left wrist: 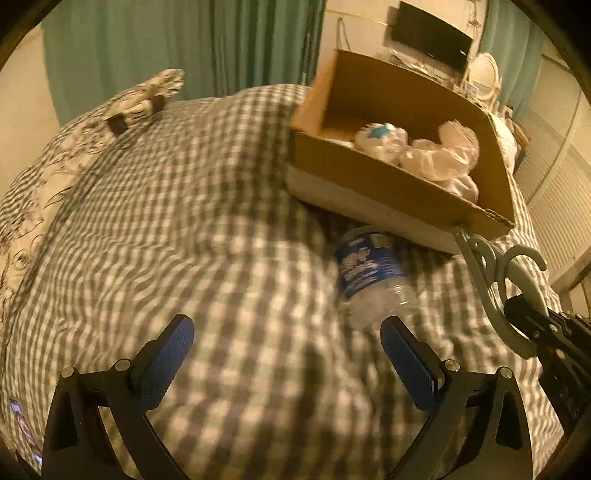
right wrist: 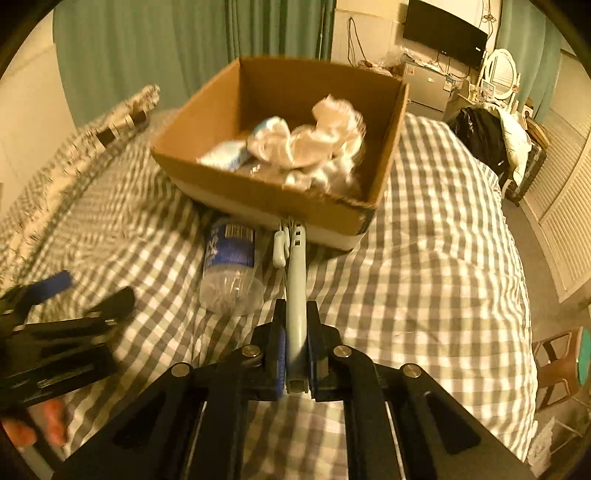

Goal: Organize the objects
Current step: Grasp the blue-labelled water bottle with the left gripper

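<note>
My right gripper (right wrist: 295,307) is shut on a grey plastic hanger (right wrist: 295,280), which sticks out ahead toward the cardboard box (right wrist: 266,201). The same hanger (left wrist: 491,280) and right gripper (left wrist: 524,314) show at the right of the left wrist view. The box (left wrist: 369,181) sits on the checked bedcover and holds several crumpled plastic bags (right wrist: 325,136). A clear water bottle with a blue label (left wrist: 369,273) lies on its side just in front of the box. My left gripper (left wrist: 286,328) is open above the cover, its right pad close to the bottle (right wrist: 231,266). It holds nothing.
A patterned pillow (left wrist: 140,99) lies at the bed's far left. Green curtains hang behind. A wall TV (right wrist: 443,33), a dresser with a mirror (right wrist: 500,72) and a dark bag (right wrist: 480,133) stand beyond the bed. A stool (right wrist: 557,362) is on the floor at right.
</note>
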